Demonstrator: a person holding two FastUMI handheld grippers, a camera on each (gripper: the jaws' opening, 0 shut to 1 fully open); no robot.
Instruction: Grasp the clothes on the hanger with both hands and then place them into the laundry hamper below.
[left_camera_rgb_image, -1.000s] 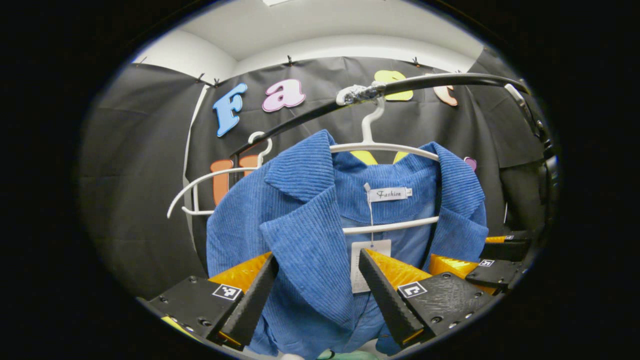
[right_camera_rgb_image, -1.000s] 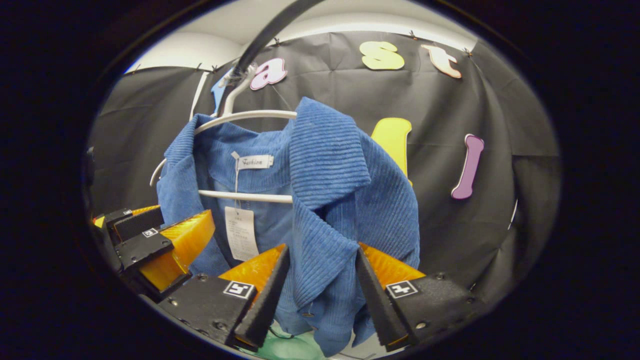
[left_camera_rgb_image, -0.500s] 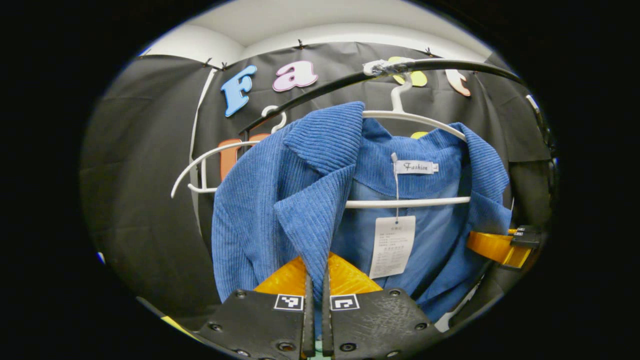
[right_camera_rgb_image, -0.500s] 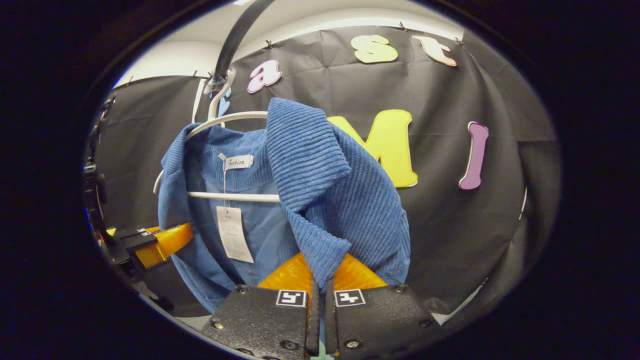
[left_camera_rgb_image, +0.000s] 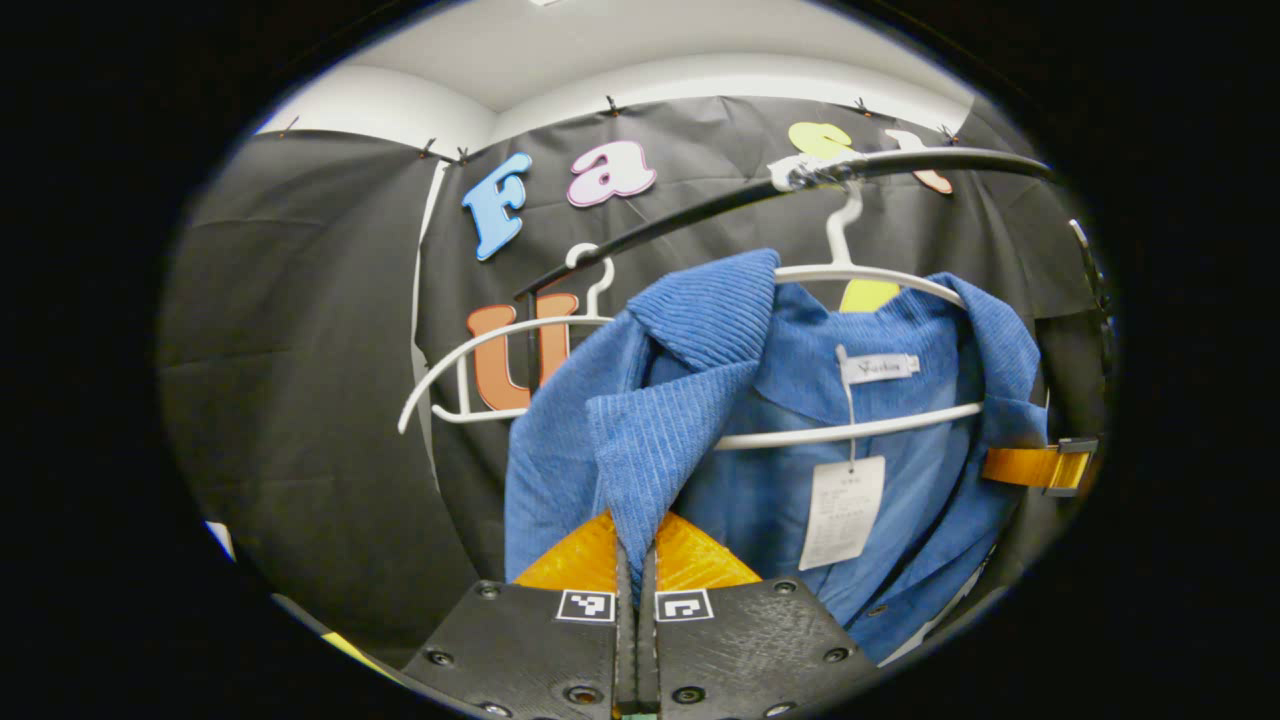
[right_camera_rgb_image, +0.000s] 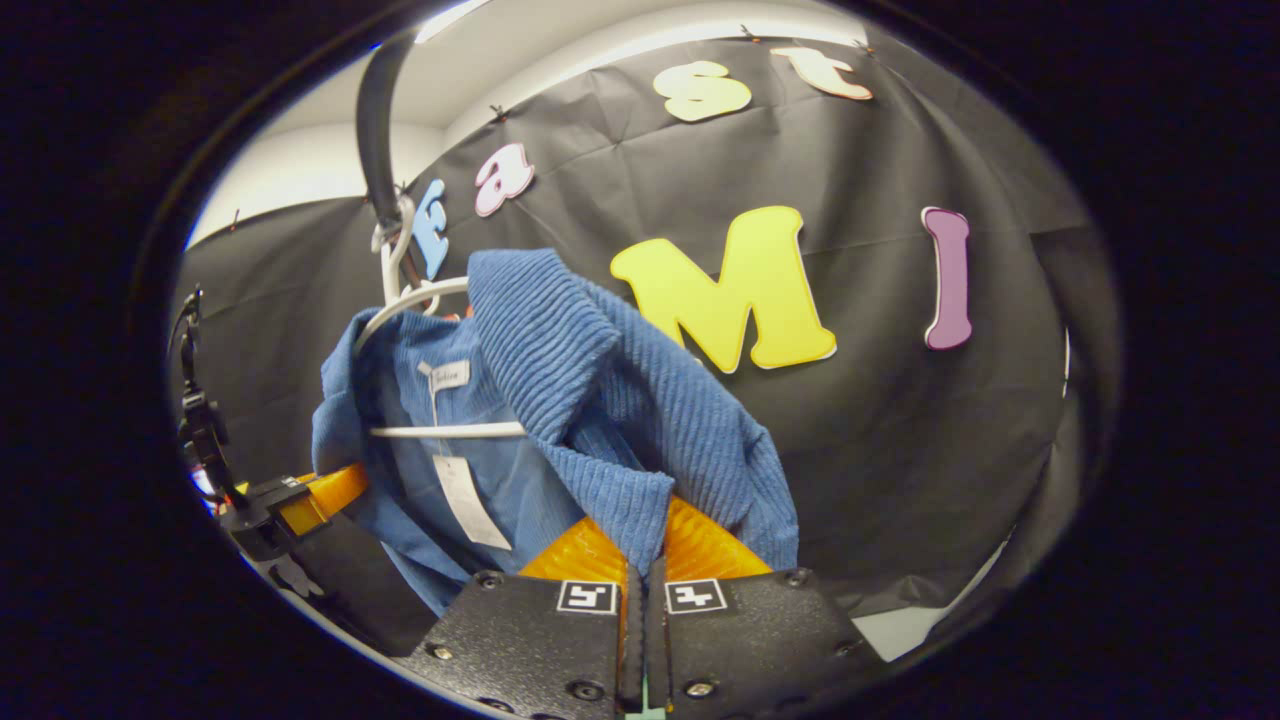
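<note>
- Jacket (left_camera_rgb_image: 760, 420), blue corduroy, hangs on a white hanger (left_camera_rgb_image: 850, 275) whose hook sits over a dark rail (left_camera_rgb_image: 900, 162); it is off neither the hanger nor the rail yet.
- Left tool (left_camera_rgb_image: 636, 590) is clamped on one front lapel edge, cloth pinched between its closed fingers.
- Right tool (right_camera_rgb_image: 640, 590) is clamped on the other lapel edge in the same way; in the left gripper view it shows far off at the jacket's side (left_camera_rgb_image: 1040, 466).
- A second, bare hanger (left_camera_rgb_image: 480, 370) hangs on the rail just beside the jacket.
- A paper tag (left_camera_rgb_image: 842, 510) dangles inside, below the collar.
- Risks, as I judge them: pulling straight down could drag the hanger along, since the shoulders lie over its arms; the collar may snag on the hanger's ends.
- Both grips hold only thin lapel edges, so heavy cloth could slip out.
- The hamper's place cannot be told, so the drop could miss.
</note>
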